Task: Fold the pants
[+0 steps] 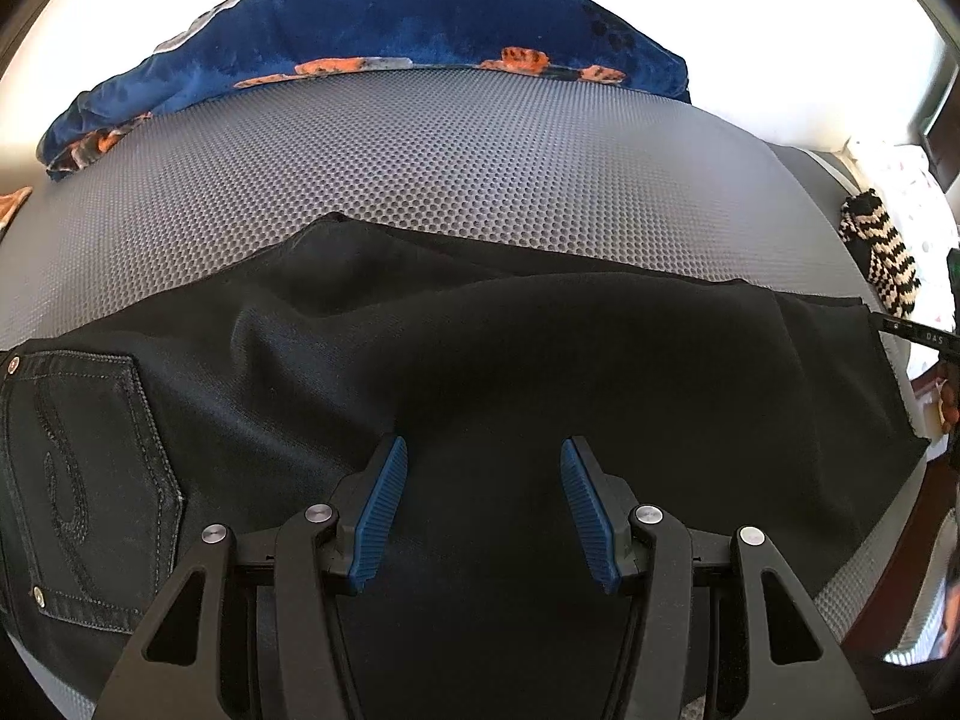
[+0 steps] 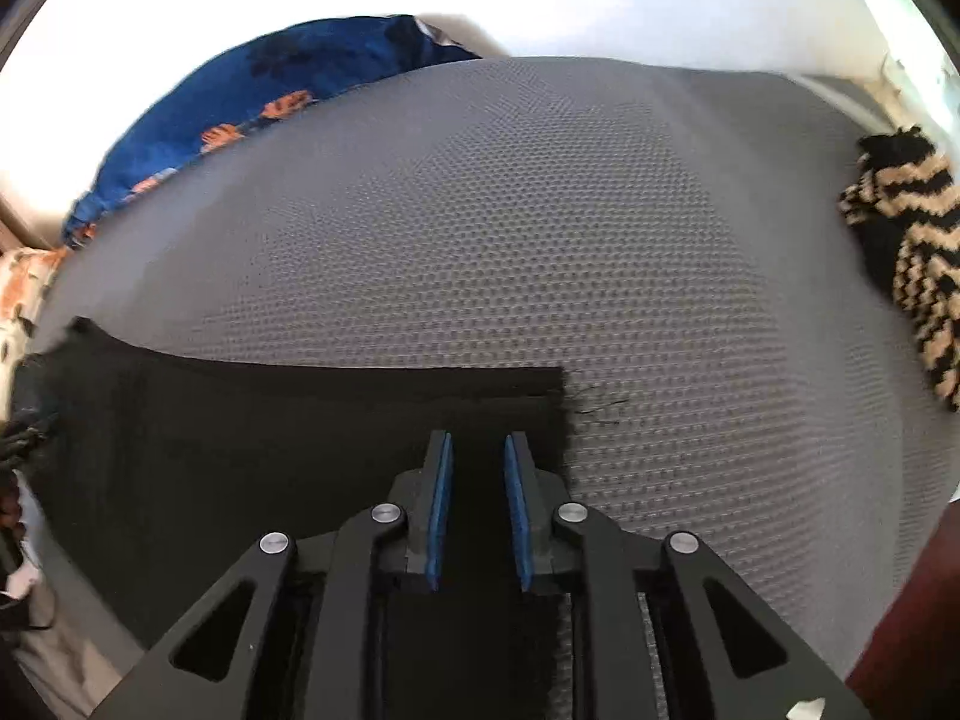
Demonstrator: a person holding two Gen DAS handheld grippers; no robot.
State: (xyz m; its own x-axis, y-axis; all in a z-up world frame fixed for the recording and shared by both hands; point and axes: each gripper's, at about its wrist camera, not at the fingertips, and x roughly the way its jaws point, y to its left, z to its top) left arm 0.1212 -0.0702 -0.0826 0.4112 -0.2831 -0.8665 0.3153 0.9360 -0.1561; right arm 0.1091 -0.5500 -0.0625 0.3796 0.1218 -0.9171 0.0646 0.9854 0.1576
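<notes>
Black pants [image 1: 480,360] lie flat across a grey dotted mat [image 1: 420,168]. A stitched back pocket [image 1: 90,480] shows at the left in the left wrist view. My left gripper [image 1: 483,468] hangs open just over the middle of the cloth, blue pads wide apart with nothing pinched. In the right wrist view the leg end of the pants [image 2: 300,420] stops at a straight hem [image 2: 561,396]. My right gripper [image 2: 478,441] sits at that hem, its pads close together with black cloth filling the narrow gap.
A blue blanket with orange print [image 1: 390,30] [image 2: 252,96] is bunched along the mat's far edge. A black-and-tan striped knit piece [image 2: 912,252] [image 1: 882,246] lies at the right edge. Bare mat [image 2: 660,240] stretches beyond the hem.
</notes>
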